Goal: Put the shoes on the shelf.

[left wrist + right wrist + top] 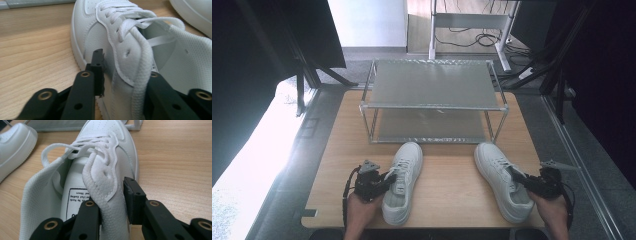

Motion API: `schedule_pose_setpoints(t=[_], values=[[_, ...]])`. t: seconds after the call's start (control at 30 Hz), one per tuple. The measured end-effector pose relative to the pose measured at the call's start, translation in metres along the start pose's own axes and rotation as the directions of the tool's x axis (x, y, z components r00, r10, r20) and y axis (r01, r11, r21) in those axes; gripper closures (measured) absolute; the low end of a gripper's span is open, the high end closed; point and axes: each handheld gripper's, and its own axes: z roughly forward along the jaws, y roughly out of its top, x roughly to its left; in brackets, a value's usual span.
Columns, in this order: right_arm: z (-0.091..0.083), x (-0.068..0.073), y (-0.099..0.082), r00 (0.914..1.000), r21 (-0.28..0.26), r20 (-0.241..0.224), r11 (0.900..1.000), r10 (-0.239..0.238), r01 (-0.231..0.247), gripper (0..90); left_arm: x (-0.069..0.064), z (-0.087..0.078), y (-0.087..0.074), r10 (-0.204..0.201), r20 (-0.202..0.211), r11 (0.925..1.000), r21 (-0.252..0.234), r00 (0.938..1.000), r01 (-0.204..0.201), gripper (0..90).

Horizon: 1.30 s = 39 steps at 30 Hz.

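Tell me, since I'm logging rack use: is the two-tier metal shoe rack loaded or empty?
Empty. Both tiers of the two-tier metal shoe rack lie bare; both white sneakers stand on the wooden table.

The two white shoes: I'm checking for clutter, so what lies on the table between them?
Nothing: in the high view, only bare wooden table separates the left shoe from the right shoe.

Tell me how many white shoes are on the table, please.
2. The left shoe is at the table's near left, held by the left gripper; the right shoe is at near right, held by the right gripper.
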Motion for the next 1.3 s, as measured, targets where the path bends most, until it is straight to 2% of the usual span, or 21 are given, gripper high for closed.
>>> schedule_pose_setpoints(t=[0.1,0.3,0.43,0.5,0.53,0.63,0.73,0.9,1.07,1.3], values=[[-0.002,-0.004,0.0,0.9997,-0.006,-0.013,0.9998,0.021,-0.021,78.7,0.002,-0.002,-0.001,-0.005,-0.016,0.9999,-0.012,0.9999,0.005,80.6],[-0.003,-0.013,-0.002,0.9924,-0.028,-0.061,0.9937,0.107,-0.109,79.8,0.012,-0.006,-0.006,-0.087,0.022,0.995,-0.048,0.9959,0.088,83.1],[-0.003,-0.015,-0.002,0.9839,-0.039,-0.088,0.9864,0.155,-0.159,80.3,0.016,-0.007,-0.006,-0.124,0.034,0.9903,-0.059,0.9917,0.126,83.5],[-0.002,-0.017,-0.002,0.9762,-0.037,-0.118,0.9815,0.182,-0.188,81.0,0.018,-0.007,-0.004,-0.135,0.05,0.989,-0.056,0.9896,0.137,83.5],[-0.001,-0.017,-0.001,0.9717,-0.039,-0.135,0.9788,0.194,-0.201,81.1,0.017,-0.007,-0.004,-0.135,0.045,0.989,-0.054,0.9898,0.138,83.6],[0.0,-0.013,0.0,0.9649,-0.042,-0.164,0.9758,0.205,-0.215,81.2,0.018,-0.007,-0.002,-0.158,0.051,0.9852,-0.058,0.9861,0.161,83.8],[0.001,-0.006,0.004,0.9652,-0.045,-0.17,0.9768,0.199,-0.209,81.2,0.021,-0.006,-0.002,-0.185,0.071,0.9797,-0.065,0.9802,0.19,83.9],[0.003,0.005,0.012,0.9662,-0.057,-0.174,0.9776,0.19,-0.202,81.2,0.018,-0.01,-0.001,-0.192,0.081,0.9761,-0.089,0.9781,0.199,83.9],[0.005,0.017,0.018,0.9638,-0.085,-0.184,0.9738,0.193,-0.211,81.2,0.016,-0.018,0.001,-0.226,0.109,0.9606,-0.14,0.9679,0.24,83.8],[0.007,0.033,0.026,0.9456,-0.113,-0.238,0.9605,0.222,-0.254,81.1,0.007,-0.033,0.007,-0.252,0.139,0.9354,-0.219,0.9576,0.278,83.8]])
